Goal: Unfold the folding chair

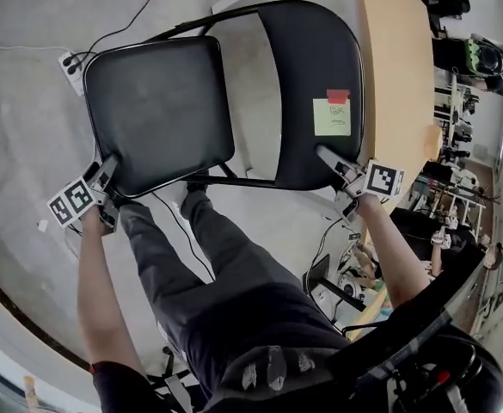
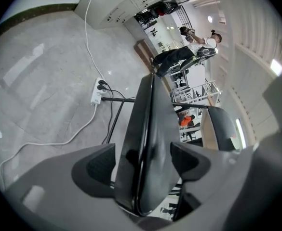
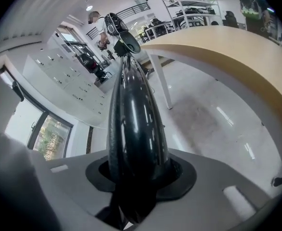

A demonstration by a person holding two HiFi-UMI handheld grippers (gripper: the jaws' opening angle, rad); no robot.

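This looks like a big work room, a lab or a workshop. The floor (image 1: 27, 101) is grey, hard and shiny. A long wooden table (image 1: 397, 67) stands at one side. Tall metal shelves (image 3: 189, 4) hold lots of gear (too far off to tell what). White cupboards (image 3: 63, 76) with many small doors line one wall, near a big window (image 3: 49, 134). A power strip (image 1: 72, 62) with cords lies on the floor.

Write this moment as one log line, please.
seat: angled out from backrest | left gripper: open, seat edge between fingers | right gripper: shut on backrest edge
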